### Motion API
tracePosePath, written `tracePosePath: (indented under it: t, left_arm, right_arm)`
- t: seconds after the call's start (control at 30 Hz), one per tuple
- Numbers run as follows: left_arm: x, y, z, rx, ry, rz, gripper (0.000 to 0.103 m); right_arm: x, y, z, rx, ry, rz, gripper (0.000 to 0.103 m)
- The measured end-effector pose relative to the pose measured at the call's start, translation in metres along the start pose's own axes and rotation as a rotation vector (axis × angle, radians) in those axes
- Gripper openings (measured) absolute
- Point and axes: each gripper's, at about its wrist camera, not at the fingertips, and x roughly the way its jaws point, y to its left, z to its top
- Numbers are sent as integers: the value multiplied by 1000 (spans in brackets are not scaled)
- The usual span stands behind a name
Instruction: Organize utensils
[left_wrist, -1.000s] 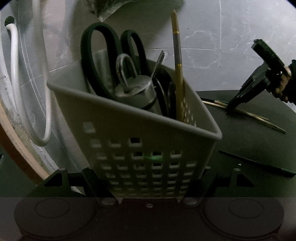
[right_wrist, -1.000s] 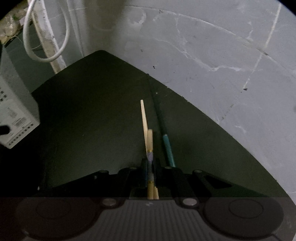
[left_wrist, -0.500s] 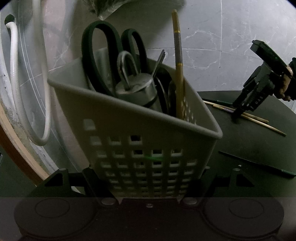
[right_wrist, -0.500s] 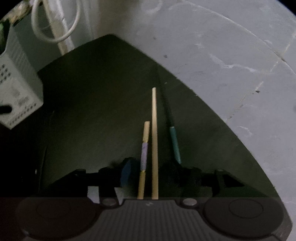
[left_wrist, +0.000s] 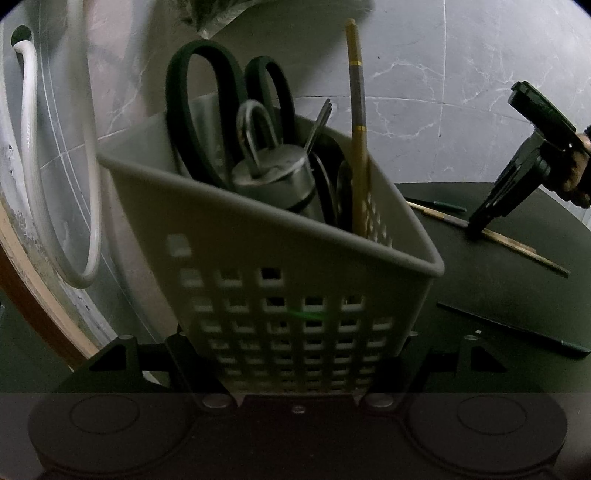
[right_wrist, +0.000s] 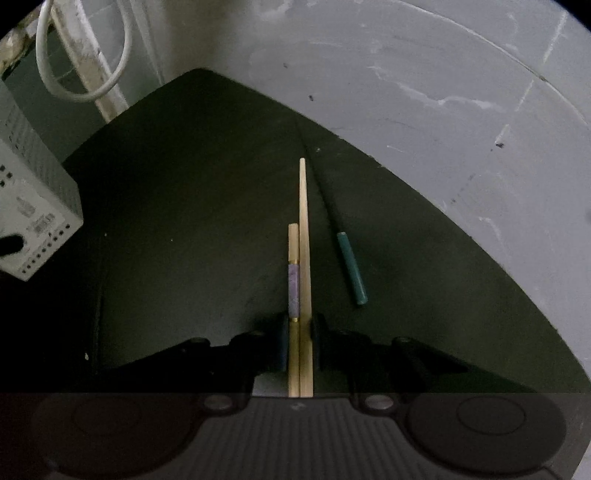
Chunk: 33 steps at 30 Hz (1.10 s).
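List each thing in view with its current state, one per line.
Perforated utensil basket: tilted, clamped by the left hand-held gripper.
Scissors: in the basket, handles up.
Banded chopstick in basket: upright.
Two wooden chopsticks: flat on the dark table, between the closing right hand-held gripper.
Green-tipped chopstick: lying loose.

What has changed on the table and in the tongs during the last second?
The right tongs let go of the one chopstick, opened, and are now closing around both chopsticks, which lie side by side between the pads. The left tongs kept gripping the basket; the green pen did not move.
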Motion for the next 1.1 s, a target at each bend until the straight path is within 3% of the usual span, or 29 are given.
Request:
tracePosePath:
  t: [0.37,0.77,0.8,0.93,1.1]
  left_arm:
    - [3,2,0,3,-3,-10,76]
    - [7,6,-1,28,-18,-54,76]
    - [8,6,-1,31,-19,-59,76]
    - [9,10,-2,39,-23,-70,76]
    - [9,15,-4,44,-24,-77,76]
  right_arm:
    - [-26,11,-17,81,-147,33,14]
    - [-118,50,-51,203,-593,-5,14]
    - [-126,54,-52,209,-630,-8,1]
    - [-158,69,-47,220,-761,-4,0]
    - [-153,79,-33,180,-735,-20,0]
